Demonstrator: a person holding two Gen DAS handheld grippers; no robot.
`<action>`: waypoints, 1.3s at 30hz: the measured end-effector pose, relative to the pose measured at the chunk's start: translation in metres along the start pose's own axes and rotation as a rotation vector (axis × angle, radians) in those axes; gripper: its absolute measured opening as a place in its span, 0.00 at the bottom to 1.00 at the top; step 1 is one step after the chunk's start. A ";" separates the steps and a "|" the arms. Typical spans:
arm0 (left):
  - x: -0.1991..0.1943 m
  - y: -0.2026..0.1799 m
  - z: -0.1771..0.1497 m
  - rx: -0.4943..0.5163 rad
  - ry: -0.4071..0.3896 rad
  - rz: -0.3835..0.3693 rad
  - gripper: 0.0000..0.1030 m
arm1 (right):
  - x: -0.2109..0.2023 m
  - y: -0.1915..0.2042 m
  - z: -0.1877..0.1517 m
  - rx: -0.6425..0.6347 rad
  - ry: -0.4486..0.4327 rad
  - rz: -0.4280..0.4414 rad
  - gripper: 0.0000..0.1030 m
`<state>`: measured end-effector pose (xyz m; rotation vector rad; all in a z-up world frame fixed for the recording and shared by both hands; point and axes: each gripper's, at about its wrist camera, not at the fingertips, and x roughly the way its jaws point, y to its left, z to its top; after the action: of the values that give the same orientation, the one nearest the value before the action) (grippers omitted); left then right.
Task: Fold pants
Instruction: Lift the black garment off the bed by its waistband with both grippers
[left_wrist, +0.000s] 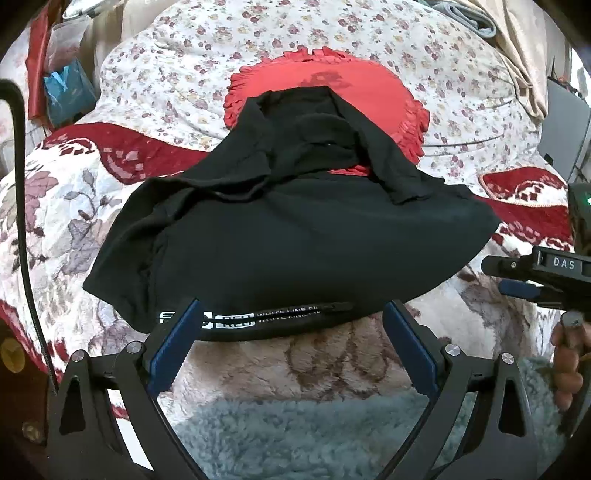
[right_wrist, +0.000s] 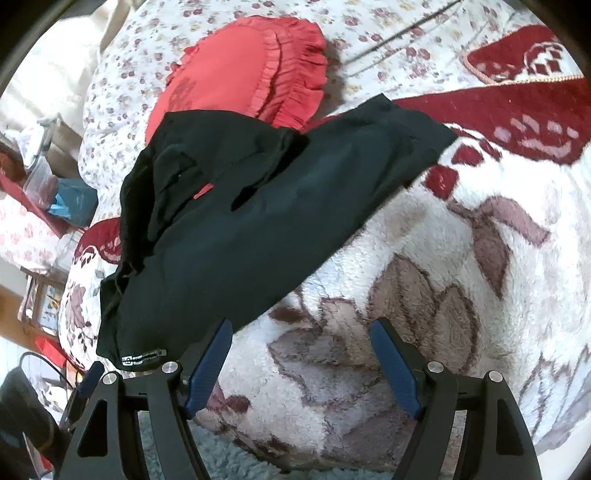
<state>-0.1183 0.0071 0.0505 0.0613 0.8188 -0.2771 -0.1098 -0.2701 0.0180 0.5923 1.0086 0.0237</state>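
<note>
Black pants (left_wrist: 295, 236) lie partly folded on a floral fleece blanket, their far end draped up over a red ruffled cushion (left_wrist: 354, 81). A waistband with white lettering (left_wrist: 258, 319) faces me. My left gripper (left_wrist: 291, 317) is open, its blue fingers straddling the waistband edge without holding it. In the right wrist view the pants (right_wrist: 258, 221) lie to the upper left, and my right gripper (right_wrist: 301, 332) is open and empty over the blanket, just right of the pants' near edge. The right gripper also shows at the right edge of the left wrist view (left_wrist: 535, 273).
The floral fleece blanket (right_wrist: 443, 295) covers the bed, with a flowered quilt (left_wrist: 184, 74) behind. A grey-blue fluffy rug (left_wrist: 314, 435) lies below the near edge. Clutter and a blue bag (left_wrist: 66, 92) stand at the far left. A black cable (left_wrist: 26, 221) hangs on the left.
</note>
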 end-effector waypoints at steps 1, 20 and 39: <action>-0.001 -0.001 0.000 0.006 -0.003 -0.004 0.95 | 0.000 0.001 0.000 -0.002 0.000 -0.006 0.75; -0.031 0.026 -0.004 -0.105 -0.105 -0.153 0.95 | -0.123 0.059 -0.016 0.140 -0.193 0.091 0.72; -0.032 0.040 -0.008 -0.116 -0.111 -0.208 0.95 | -0.063 0.079 -0.001 0.084 -0.201 0.121 0.72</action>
<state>-0.1339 0.0538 0.0659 -0.1480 0.7304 -0.4249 -0.1255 -0.2208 0.1049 0.7173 0.7813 0.0282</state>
